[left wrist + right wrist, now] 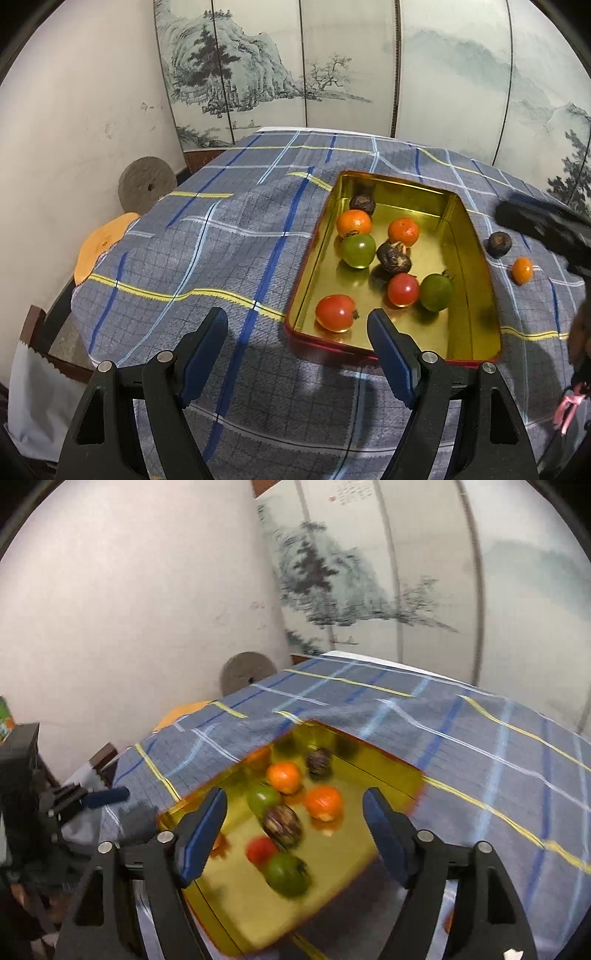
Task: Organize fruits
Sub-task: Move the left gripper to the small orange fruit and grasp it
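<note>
1. From the left wrist view, we see our left claw point(297, 330) spread wide with nothing in it, above the checked cloth point(184, 254) at the near rim of the gold tin point(476, 280).
2. In the tin we count eight fruits: two oranges point(353, 222), two green tomatoes point(357, 250), two red tomatoes point(335, 312) and two dark brown fruits point(393, 256).
3. On the cloth right of the tin lie one dark fruit point(499, 243) and one small orange fruit point(522, 270), under a blurred black tool.
4. Around us stand a painted screen point(332, 62) and a grey stone disc point(147, 187).
5. From the right wrist view, blurred, our right claw point(294, 812) gapes empty above the tin point(384, 768); the left claw's blue tip point(107, 796) pokes in at left.
</note>
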Demonstrator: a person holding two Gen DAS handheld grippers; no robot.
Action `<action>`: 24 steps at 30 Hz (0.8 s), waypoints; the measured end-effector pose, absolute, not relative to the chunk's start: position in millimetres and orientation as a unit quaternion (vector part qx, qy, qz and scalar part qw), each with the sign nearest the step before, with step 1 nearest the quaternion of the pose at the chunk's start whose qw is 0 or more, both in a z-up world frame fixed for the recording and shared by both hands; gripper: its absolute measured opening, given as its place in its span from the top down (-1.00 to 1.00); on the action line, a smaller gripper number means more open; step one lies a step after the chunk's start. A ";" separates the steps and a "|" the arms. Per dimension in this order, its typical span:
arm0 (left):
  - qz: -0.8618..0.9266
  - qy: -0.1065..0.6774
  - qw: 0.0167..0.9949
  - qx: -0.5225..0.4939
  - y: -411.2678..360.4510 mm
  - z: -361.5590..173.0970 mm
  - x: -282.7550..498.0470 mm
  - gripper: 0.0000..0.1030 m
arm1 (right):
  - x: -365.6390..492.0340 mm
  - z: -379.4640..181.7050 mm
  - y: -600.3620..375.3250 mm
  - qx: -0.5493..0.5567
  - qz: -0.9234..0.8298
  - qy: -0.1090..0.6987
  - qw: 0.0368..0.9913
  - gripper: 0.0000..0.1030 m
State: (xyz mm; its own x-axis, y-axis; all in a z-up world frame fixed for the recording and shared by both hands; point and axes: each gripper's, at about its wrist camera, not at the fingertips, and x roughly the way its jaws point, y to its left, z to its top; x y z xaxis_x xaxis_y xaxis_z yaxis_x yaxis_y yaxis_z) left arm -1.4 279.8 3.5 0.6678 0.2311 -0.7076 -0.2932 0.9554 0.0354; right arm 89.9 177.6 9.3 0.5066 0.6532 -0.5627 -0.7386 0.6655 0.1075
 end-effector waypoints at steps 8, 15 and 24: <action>0.068 0.369 0.927 -0.023 238.3 29.9 0.7 -0.52 | 72.6 -15.3 40.2 -0.082 0.258 0.315 0.910 -0.56; -0.054 0.392 0.918 -0.026 162.7 45.8 35.6 -0.52 | 77.0 -43.5 -79.3 -0.052 0.131 0.349 0.926 -0.59; -0.093 0.435 0.895 0.018 62.0 1.6 117.2 -0.44 | 86.5 -46.3 -124.9 0.016 0.135 0.332 0.933 -0.81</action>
State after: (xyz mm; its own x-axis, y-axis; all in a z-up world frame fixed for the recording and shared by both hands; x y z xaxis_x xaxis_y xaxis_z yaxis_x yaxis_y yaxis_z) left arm 117.2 62.0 1.6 0.6038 -0.1516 -0.7826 0.1822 0.9820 -0.0497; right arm 86.5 -124.9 -46.3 0.7427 0.2619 -0.6163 -0.2411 0.9632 0.1188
